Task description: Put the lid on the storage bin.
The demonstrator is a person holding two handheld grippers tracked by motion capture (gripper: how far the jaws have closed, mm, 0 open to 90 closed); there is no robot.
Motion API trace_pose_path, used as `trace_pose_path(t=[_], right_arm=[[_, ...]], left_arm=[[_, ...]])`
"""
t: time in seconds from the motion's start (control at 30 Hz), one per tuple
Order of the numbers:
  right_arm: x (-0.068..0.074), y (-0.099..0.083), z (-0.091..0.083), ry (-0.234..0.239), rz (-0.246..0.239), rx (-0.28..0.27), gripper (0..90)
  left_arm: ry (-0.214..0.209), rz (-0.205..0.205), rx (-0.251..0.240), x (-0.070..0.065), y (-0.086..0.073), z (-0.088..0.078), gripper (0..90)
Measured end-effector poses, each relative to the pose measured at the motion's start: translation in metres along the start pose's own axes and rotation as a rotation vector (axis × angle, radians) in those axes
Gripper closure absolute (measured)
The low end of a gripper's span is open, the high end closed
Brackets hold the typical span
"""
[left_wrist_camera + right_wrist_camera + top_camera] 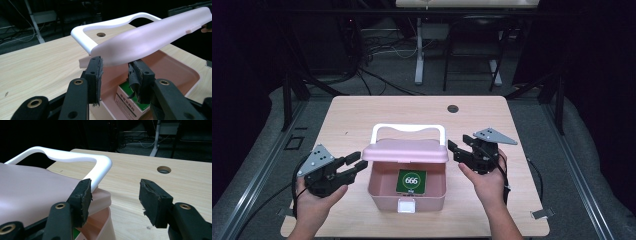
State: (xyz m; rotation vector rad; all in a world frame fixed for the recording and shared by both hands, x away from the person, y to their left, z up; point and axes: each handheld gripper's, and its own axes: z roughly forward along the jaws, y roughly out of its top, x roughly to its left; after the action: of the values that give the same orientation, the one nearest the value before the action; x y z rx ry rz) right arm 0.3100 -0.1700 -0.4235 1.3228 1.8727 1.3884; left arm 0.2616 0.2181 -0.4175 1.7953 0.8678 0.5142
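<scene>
We are working at a counter [362,112] carrying a pink box [407,192], which is sitting near the 6 o'clock edge so both hands are reaching it easily. Its lid [406,150] is standing half raised over the back of the box, with the white handle [408,128] pointing to 12 o'clock; it seems we are swinging it on its hinge. The left tongs [357,164] are coming in at 9 o'clock, partly parted under the lid's end, probably propping it; we cannot tell whether the pads are pressing anything. The right tongs [458,150] are waiting at 3 o'clock, jaws wide and holding nothing, just beside the lid's other end. Inside, a green packet [411,181] is lying on the floor of the box.
</scene>
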Motion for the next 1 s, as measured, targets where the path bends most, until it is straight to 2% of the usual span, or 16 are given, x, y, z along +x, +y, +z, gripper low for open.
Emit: trace_pose_path(t=[0.67,1.0], right_arm=[[-0.002,0.000,-0.002,0.004,0.014,-0.008,43.7],[-0.001,0.000,-0.001,0.008,0.014,-0.010,43.7]], left_arm=[[-0.013,0.006,0.017,-0.005,-0.011,-0.010,63.2],[-0.023,0.008,0.024,-0.007,-0.017,-0.012,66.2]])
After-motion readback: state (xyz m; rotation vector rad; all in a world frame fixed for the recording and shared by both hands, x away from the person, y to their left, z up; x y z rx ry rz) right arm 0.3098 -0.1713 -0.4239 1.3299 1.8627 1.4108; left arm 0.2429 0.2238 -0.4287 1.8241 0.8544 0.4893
